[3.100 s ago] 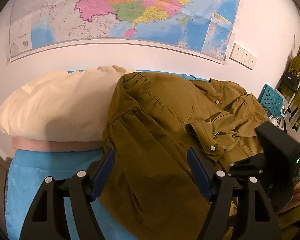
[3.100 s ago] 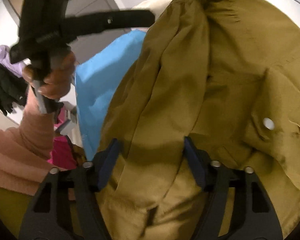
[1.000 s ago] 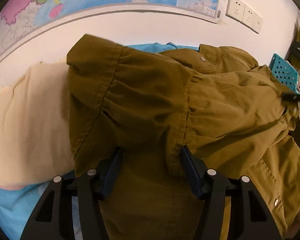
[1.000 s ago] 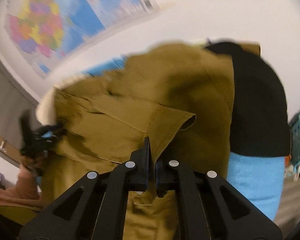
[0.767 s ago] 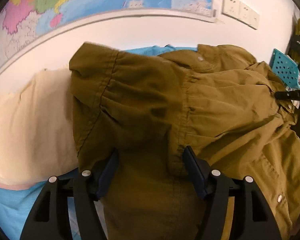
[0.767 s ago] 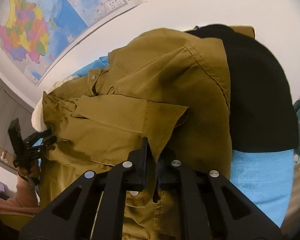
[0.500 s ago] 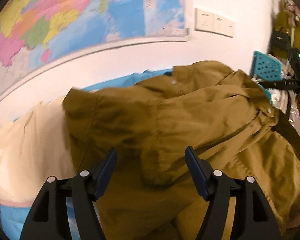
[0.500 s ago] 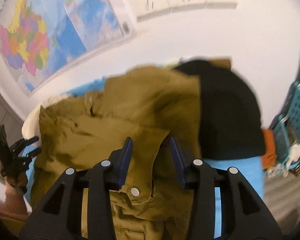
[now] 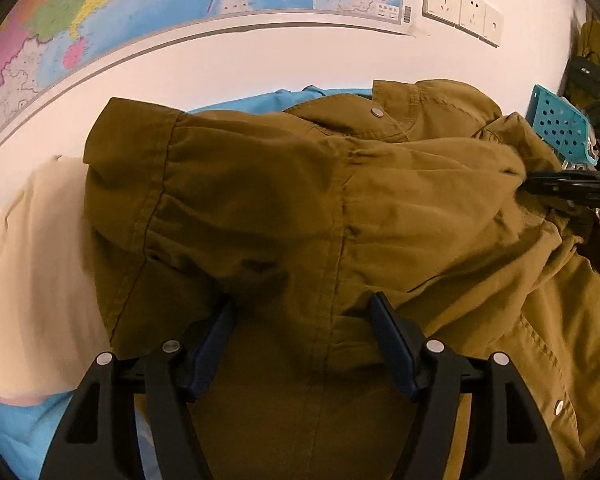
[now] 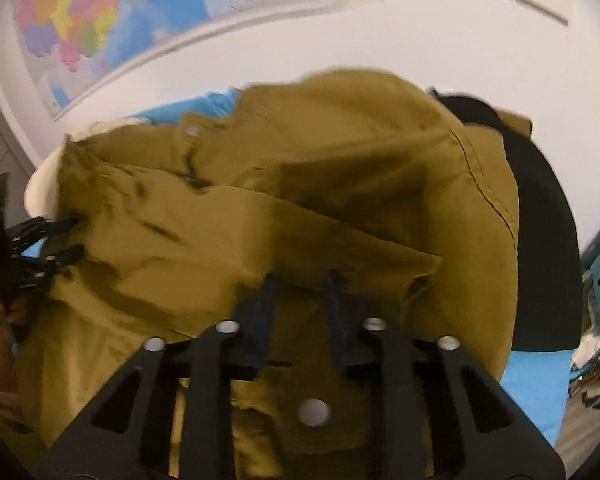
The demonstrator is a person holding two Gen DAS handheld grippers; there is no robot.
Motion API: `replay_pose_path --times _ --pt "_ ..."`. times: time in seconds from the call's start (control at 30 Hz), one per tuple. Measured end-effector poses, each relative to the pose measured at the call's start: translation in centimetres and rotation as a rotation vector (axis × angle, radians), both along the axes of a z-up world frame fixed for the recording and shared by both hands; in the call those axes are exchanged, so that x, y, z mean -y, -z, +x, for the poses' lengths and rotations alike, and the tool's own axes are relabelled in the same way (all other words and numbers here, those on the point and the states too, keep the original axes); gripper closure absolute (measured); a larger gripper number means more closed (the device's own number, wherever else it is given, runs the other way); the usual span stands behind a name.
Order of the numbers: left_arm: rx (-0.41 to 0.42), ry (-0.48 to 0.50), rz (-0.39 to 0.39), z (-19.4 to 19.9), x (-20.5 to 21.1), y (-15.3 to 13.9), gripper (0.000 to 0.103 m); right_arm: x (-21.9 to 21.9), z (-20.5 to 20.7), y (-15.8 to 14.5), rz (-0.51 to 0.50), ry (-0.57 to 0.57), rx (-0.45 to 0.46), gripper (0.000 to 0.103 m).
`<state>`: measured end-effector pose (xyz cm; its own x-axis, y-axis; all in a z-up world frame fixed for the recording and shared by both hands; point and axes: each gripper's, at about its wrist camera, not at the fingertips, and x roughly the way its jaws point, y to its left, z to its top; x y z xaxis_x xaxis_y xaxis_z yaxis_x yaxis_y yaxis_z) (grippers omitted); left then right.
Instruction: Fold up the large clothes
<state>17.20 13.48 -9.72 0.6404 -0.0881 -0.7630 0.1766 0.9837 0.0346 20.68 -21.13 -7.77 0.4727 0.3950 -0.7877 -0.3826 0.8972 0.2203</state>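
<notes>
While cream pillow point(image 9: 32, 264) lies at left, olive jacket point(image 9: 300, 208) sits heaped on blue sheet point(image 9: 24, 432), bunched nearer than half second ago. Left gripper point(image 9: 300, 344) jaws wide, fabric fold between, pads not pressing. Right gripper point(image 10: 300, 300), clamped on jacket hem second ago, now parted and closing around loose fold. Black garment point(image 10: 540, 240) at right.

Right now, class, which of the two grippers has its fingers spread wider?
The left gripper: its fingers straddle a broad stretch of olive shirt. The right gripper's narrower fingers are closing.
</notes>
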Motion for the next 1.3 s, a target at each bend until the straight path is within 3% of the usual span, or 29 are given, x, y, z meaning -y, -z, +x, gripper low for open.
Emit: replay_pose_path --times 0.13,0.2,0.43,0.73,0.83,1.03,1.17,1.3 --pt "0.011 -0.009 0.038 -0.4 0.3 -0.4 0.036 1.0 -0.1 -0.6 0.061 0.014 -0.009 0.081" --pt "0.028 -0.004 0.061 -0.9 0.8 -0.7 0.036 1.0 -1.1 -1.9 0.081 0.010 0.025 0.067" --pt "0.079 0.031 0.069 -1.5 1.8 -2.1 0.034 -2.1 -2.9 -4.9 0.101 -0.104 0.109 0.067" --pt "0.032 -0.003 0.056 0.1 0.9 -0.1 0.033 -5.8 0.6 -1.8 0.014 -0.122 0.064 0.071" --pt "0.014 -0.013 0.001 0.6 -0.2 0.2 0.033 -5.8 1.7 -0.8 0.019 -0.112 0.032 0.072" --pt "0.006 -0.017 0.005 1.2 -0.1 0.8 0.032 -5.3 2.3 -0.7 0.037 -0.104 0.010 0.073" --pt "0.008 -0.025 0.022 0.7 -0.1 0.6 0.030 -4.1 1.0 -2.8 0.071 -0.096 0.027 0.060" --pt "0.039 0.001 0.018 -1.3 -0.3 -0.3 0.030 -1.3 -1.9 -4.8 0.099 -0.082 0.068 0.059"
